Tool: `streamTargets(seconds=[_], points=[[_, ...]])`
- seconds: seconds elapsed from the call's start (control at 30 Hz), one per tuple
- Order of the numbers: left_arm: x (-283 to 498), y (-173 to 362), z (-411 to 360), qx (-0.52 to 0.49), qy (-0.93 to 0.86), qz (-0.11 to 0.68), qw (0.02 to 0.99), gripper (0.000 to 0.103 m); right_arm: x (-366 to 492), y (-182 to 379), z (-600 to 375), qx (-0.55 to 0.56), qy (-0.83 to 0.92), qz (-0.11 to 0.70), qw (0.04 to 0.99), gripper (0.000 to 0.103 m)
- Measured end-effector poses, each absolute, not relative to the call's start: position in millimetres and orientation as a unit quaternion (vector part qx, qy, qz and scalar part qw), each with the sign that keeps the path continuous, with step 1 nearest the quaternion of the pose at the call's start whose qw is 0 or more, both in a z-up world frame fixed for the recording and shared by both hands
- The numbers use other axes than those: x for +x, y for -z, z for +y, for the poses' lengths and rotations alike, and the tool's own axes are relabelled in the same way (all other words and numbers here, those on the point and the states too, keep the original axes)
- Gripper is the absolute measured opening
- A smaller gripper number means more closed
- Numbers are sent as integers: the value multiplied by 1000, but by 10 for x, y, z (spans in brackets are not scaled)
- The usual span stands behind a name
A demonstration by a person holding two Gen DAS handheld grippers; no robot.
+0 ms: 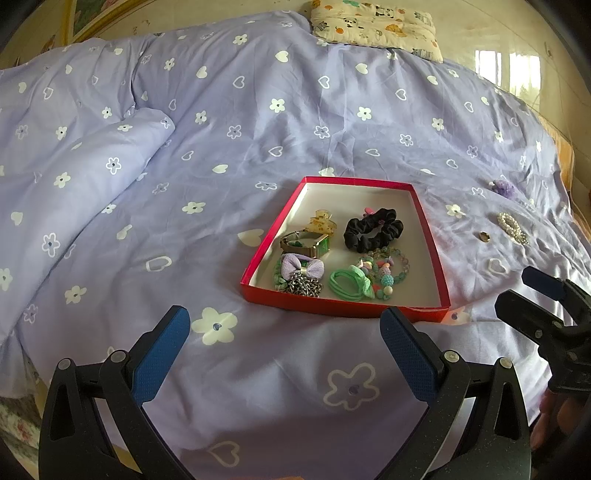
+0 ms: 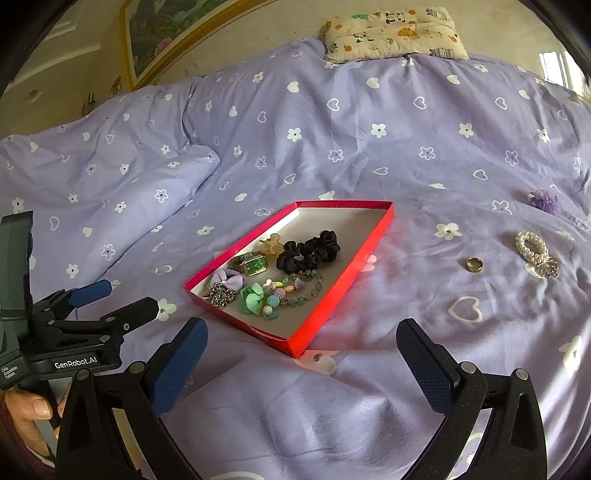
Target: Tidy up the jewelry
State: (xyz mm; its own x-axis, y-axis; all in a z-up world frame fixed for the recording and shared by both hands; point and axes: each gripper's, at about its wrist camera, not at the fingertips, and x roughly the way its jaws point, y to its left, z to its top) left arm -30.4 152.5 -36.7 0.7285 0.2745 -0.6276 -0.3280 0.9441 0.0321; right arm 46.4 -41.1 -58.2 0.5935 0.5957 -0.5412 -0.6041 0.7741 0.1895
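A shallow red box (image 1: pixel 428 240) (image 2: pixel 347 280) lies on the lilac duvet. Inside are a black scrunchie (image 2: pixel 308 251), a green-faced watch (image 2: pixel 253 264), an amber claw clip (image 1: pixel 323 221), a purple bow (image 1: pixel 301 267), a silver chain (image 1: pixel 304 286), green hair ties (image 1: pixel 349 284) and a beaded bracelet (image 2: pixel 295 288). Right of the box, a gold ring (image 2: pixel 474 264), a pearl bracelet (image 2: pixel 533 251) and a purple fluffy piece (image 2: pixel 545 199) lie loose on the duvet. My left gripper (image 1: pixel 286 350) hovers open just before the box. Beside it, my right gripper (image 2: pixel 304 363) is open and empty.
A patterned pillow (image 1: pixel 376 26) sits at the bed's far end. The duvet bunches into a thick fold (image 1: pixel 74 166) on the left. A framed picture (image 2: pixel 159 33) hangs on the wall. A person's hand (image 2: pixel 33 410) holds the left gripper.
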Motion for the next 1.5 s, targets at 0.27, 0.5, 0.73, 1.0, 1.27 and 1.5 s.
streamTargets(seconds=[0.27,0.5,0.73,1.0,1.27,1.5], points=[[-326,325,1507,-32,-169,322,931,103,425,541,-406,-6,-340,291,894,103],[-334,309,1510,-34,-169,322,931,103,420,531,-406,-6,-341,290,894,103],[-339,319,1509,-33,-169,322,931,103,416,528,-404,-5,-341,290,894,103],[-336,315,1510,-34,-168,322,931,103,413,528,-400,-6,-341,290,894,103],[-336,327,1497,-34,-167,322,931,103,412,530,-398,-5,-340,290,894,103],[-337,323,1491,-34,-167,322,931,103,415,528,-399,-6,-342,291,894,103]])
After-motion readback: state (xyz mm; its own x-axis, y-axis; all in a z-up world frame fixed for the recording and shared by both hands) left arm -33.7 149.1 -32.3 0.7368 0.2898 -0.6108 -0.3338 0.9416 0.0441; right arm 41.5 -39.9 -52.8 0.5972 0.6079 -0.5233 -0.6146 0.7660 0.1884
